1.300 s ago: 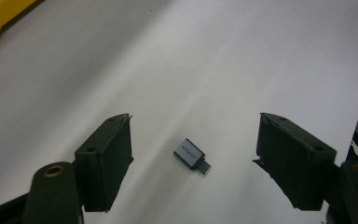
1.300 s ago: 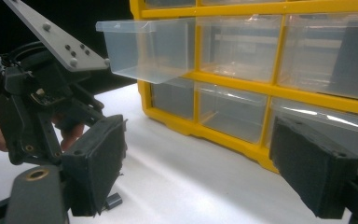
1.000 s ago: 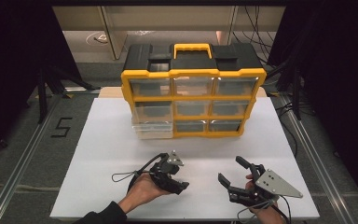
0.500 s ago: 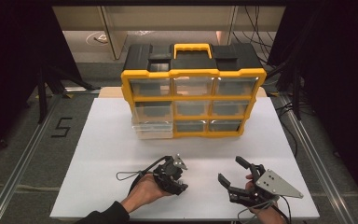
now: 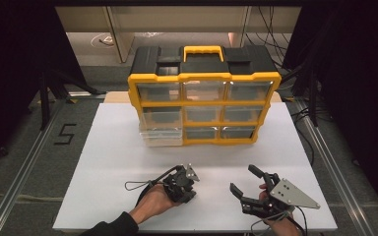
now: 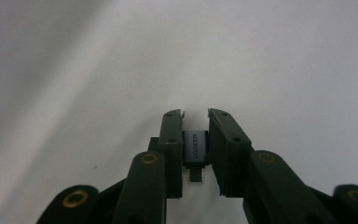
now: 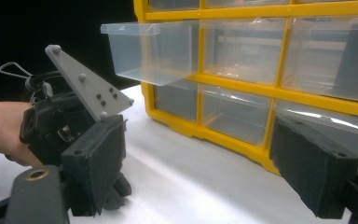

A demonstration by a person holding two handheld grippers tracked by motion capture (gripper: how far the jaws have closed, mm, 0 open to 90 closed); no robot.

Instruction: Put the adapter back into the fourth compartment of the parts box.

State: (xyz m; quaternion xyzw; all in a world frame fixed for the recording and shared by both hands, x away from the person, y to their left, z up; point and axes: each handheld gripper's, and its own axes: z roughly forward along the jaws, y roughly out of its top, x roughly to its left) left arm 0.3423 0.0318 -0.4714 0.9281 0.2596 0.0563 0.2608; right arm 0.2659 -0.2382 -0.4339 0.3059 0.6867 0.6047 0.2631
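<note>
- Between the jaws of the left gripper (image 6: 195, 114) sits a small grey adapter (image 6: 196, 148), pinched on both sides; it carries the printed word UGREEN, and a short dark plug end pokes out toward the camera.
- In the high view that left gripper (image 5: 186, 181) lies low over the white table (image 5: 103, 162), near its front edge, held by the left hand (image 5: 152, 201). Against the picture from a second ago, it sits a little farther right and forward.
- The right gripper (image 5: 243, 183) hangs beside it, jaws spread wide with nothing between them, much where it was a second ago.
- Behind both stands the yellow and black drawer cabinet (image 5: 204, 98), with its lower left clear drawer (image 5: 161, 137) pulled out, as before.
</note>
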